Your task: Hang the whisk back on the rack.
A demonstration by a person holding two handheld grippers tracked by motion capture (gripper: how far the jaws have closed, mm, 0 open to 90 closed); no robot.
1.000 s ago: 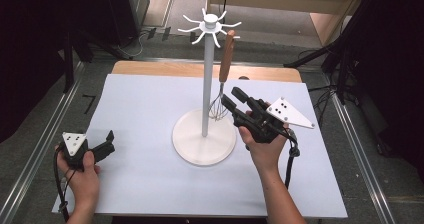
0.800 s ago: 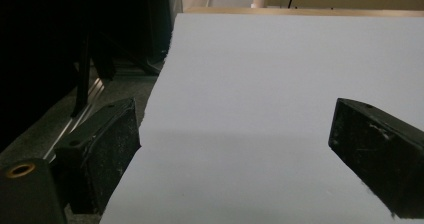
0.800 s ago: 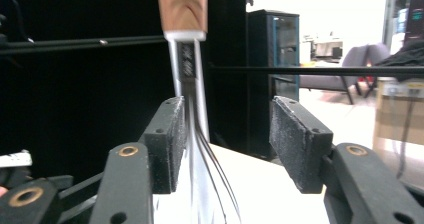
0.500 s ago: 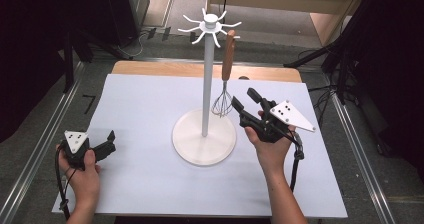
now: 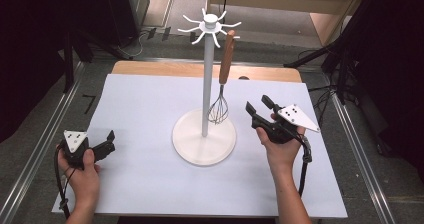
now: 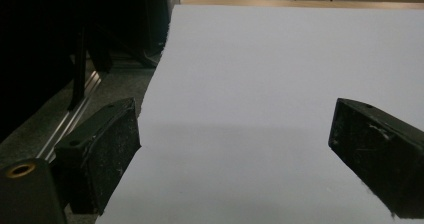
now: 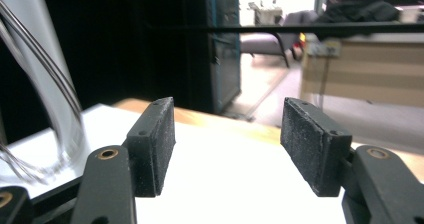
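A whisk with a brown wooden handle hangs from a hook of the white stand. Its wire head dangles just above the round base. My right gripper hovers to the right of the whisk, apart from it. Its jaws have just been opening and nothing is between them. Blurred whisk wires show at the left of the right gripper view. My left gripper rests at the table's front left, open and empty.
The stand's round base sits mid-table on the pale sheet. A wooden strip runs along the far table edge. Metal rails flank the table, with dark equipment beyond the left side.
My right gripper has drawn back from the whisk, to the right and downward, with its jaws wider apart. The whisk stays on its hook. The left hand has kept still.
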